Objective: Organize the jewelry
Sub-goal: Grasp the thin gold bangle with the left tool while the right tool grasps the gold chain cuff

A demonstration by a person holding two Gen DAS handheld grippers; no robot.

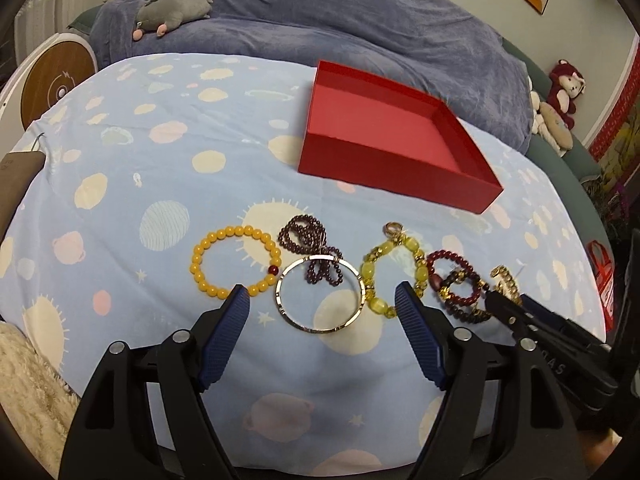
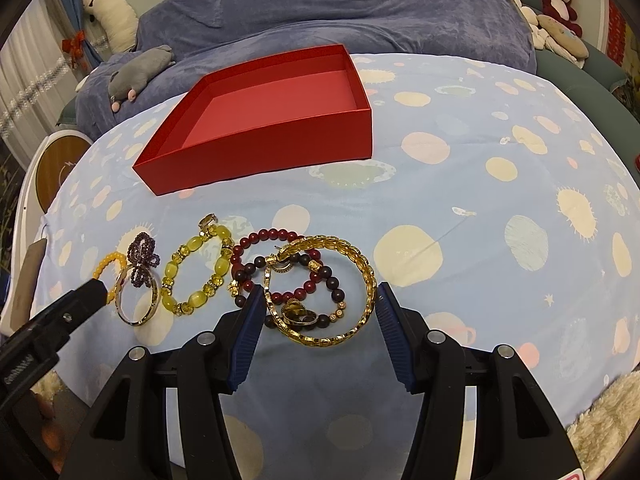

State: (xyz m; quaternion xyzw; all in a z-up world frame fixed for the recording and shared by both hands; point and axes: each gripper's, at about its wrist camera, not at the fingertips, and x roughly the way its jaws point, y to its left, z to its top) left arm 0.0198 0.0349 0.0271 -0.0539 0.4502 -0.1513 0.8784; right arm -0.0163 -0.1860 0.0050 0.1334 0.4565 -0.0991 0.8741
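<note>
My left gripper (image 1: 322, 300) hangs with jaws spread wide over the silver bangle (image 1: 320, 294): stiff, light, likely slippery, so I'd pinch its rim crosswise. My right gripper (image 2: 318, 306) is equally spread around the gold chain bracelet (image 2: 332, 288), limp and heavier, tangled with bead strands; best scooped mid-link. All jewelry lies on the bed before the empty red box (image 2: 264, 120).

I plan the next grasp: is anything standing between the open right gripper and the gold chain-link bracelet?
Nothing visible blocks it. The right gripper is open around the gold chain-link bracelet, but dark red bead bracelets lie tangled inside that loop.
</note>
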